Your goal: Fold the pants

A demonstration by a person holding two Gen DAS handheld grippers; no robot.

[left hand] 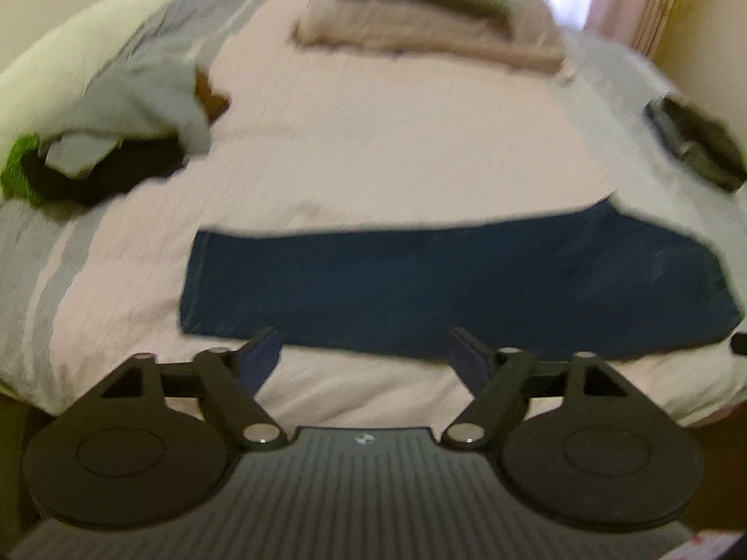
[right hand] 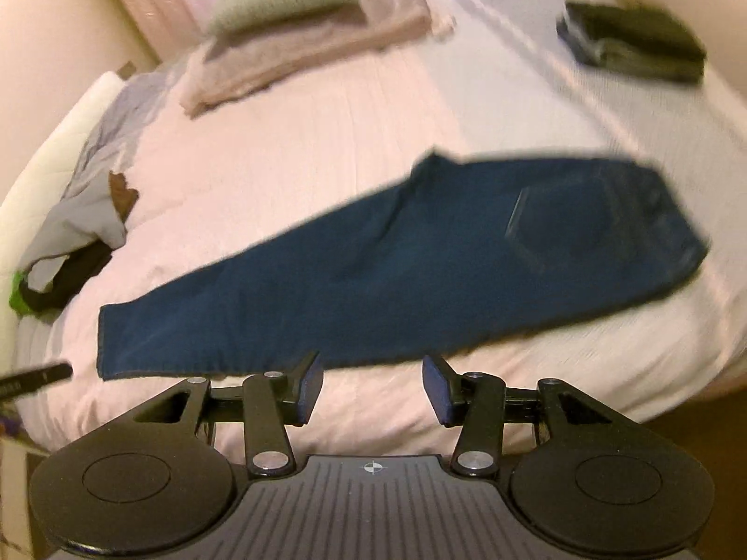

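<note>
Left tongs [left hand: 366, 350] and right tongs [right hand: 372, 387] both wide apart, empty, above blue pants [right hand: 420, 252] flat on bed [left hand: 373, 116].

Left gripper [left hand: 366, 350]: lower centre of the left wrist frame, angled downward. Jaws stand wide apart; nothing lies between the blue fingertips [left hand: 261, 357].

Right gripper [right hand: 372, 389]: lower centre of the right wrist frame, angled downward. Jaws are parted at a narrower gap; the pads [right hand: 308, 389] face each other with nothing clamped between them.
</note>
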